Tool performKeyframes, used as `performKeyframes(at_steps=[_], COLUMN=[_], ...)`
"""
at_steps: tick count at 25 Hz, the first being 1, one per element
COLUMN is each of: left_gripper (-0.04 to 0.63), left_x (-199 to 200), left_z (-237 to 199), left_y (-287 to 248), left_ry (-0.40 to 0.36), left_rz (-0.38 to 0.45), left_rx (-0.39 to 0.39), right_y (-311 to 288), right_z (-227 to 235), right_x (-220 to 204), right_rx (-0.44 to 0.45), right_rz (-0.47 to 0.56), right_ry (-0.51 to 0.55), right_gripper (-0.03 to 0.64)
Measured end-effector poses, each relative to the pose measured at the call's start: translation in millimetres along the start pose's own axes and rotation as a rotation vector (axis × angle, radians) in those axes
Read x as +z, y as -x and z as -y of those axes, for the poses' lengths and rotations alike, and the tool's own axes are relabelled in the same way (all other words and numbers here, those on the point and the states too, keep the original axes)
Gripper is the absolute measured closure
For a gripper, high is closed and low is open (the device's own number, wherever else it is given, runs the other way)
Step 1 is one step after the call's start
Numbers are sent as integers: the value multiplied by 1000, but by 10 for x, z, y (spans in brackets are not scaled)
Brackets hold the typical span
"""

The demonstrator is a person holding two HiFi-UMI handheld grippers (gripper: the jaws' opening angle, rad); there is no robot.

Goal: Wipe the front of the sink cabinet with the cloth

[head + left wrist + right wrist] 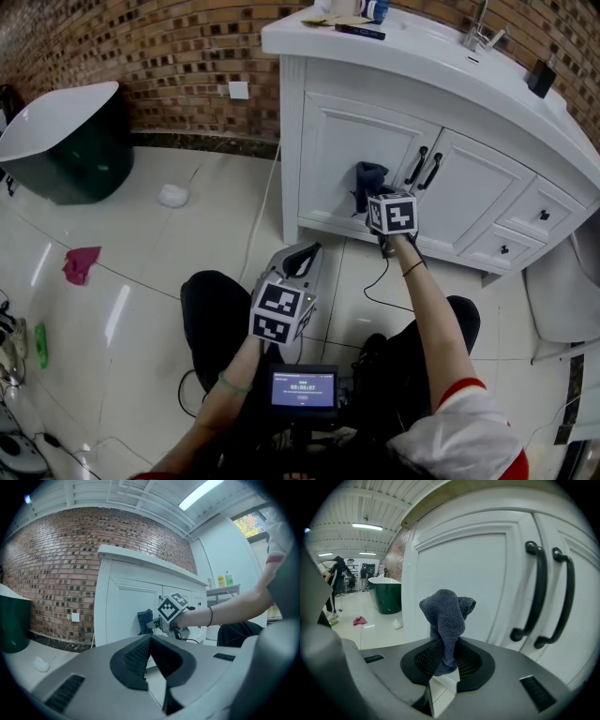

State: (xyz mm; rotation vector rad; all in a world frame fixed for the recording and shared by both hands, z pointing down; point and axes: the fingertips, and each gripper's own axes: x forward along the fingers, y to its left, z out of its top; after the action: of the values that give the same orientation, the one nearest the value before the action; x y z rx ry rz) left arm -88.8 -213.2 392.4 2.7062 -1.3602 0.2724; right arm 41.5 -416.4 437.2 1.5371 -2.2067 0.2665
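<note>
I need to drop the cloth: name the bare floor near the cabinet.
Bare tiles lie between the white wad and the cabinet. Before the doors it is crowded: knees, cable, left gripper.

Cloth (pixel 368 180) before sink cabinet door (pixel 333 141), handles (pixel 424 169) right of it
</note>
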Motion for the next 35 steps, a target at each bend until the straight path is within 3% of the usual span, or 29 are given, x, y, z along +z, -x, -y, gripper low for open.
performKeyframes(at_steps=[10, 16, 22, 30, 35], left_gripper=[558, 558, 558, 558, 558], left_x=[107, 102, 16, -10, -75], left_z=[323, 416, 343, 70, -184], left_y=[-237, -301, -316, -207, -141], left_ry=[-52, -47, -22, 13, 43], left_rz=[-5, -6, -7, 11, 9], left_rx=[-49, -64, -57, -32, 4], right_y=[377, 452, 217, -400, -695], right_z=[767, 857, 327, -771, -1334], right_x=[-418, -528, -551, -347, -97], right_rx=[-92, -105, -16, 145, 222], right_rz=[-24, -33, -46, -75, -53], right_ry=[-55, -71, -27, 52, 28], right_gripper=[551, 551, 551, 551, 551])
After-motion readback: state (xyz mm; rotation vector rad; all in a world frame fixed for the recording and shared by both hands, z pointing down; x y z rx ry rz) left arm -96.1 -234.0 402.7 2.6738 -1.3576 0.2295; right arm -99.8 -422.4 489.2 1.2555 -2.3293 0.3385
